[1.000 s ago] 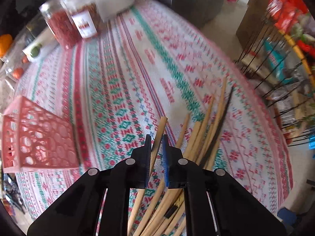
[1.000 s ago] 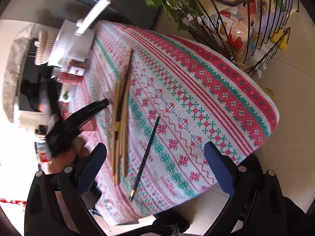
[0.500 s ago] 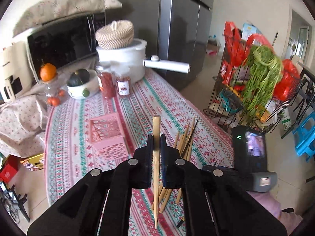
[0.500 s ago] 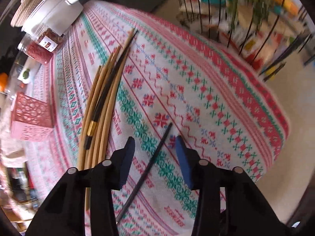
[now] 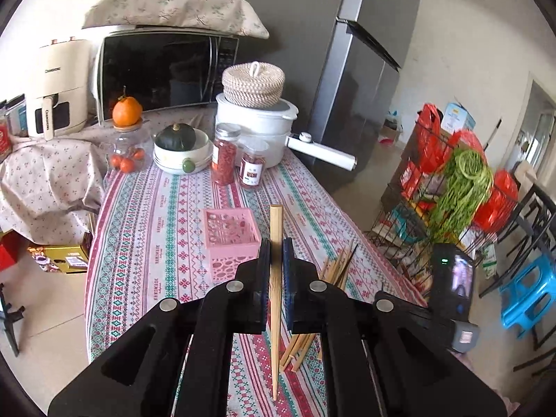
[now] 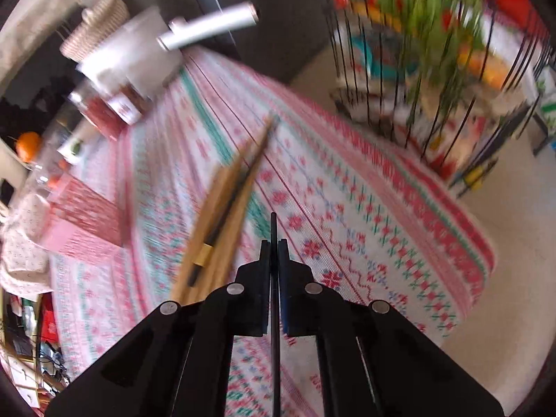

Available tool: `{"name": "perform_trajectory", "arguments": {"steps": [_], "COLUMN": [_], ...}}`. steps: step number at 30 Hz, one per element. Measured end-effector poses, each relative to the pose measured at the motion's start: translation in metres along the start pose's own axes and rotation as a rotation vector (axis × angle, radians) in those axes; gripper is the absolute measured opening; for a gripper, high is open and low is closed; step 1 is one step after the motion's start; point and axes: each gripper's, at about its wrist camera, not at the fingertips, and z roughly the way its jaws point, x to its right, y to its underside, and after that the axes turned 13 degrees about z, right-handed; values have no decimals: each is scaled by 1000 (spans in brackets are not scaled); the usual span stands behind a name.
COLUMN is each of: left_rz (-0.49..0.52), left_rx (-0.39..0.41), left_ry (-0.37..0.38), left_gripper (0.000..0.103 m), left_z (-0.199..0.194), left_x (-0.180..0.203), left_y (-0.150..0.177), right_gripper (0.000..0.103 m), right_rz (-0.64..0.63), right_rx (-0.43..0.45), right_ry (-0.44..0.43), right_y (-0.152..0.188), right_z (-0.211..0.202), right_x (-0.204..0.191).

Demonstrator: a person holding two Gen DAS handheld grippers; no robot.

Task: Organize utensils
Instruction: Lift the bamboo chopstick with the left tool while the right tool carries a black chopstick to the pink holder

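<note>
We see our left hand-held gripper (image 5: 277, 250) clamped on a pale wooden chopstick (image 5: 275, 229), upright above the desk (image 5: 146, 243) beside the pink basket (image 5: 231, 232). Our right hand-held gripper (image 6: 274, 248) is clamped on a thin black chopstick (image 6: 274, 224). The remaining chopsticks (image 6: 226, 208) lie blurred on the cloth, their count unclear.

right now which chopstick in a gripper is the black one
The black chopstick in the right gripper; the left gripper holds a pale wooden chopstick.
</note>
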Motion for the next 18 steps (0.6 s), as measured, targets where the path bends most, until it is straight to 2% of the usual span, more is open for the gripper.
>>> {"name": "perform_trajectory", "arguments": {"steps": [4,10,15,18], "left_rz": [-9,-34,-81,-125], "left_rx": [25,80,188,269], "left_ry": [-15,-50,-110,-180], "left_gripper": [6,6,6,6], "left_z": [-10,-22,-35,-40], "left_x": [-5,-9,-22,-34], "left_y": [-4,-23,-54,-73], "right_gripper": [5,5,5,5], "right_rz": [-43,-27,5,23], "right_rx": [130,224,277,292], "right_ry": [-87,-229,-358,-416], "right_y": [-7,-30,-59,-76], "right_z": [-56,-112,-147,-155], "right_x": [-7,-19,-40,-52]}}
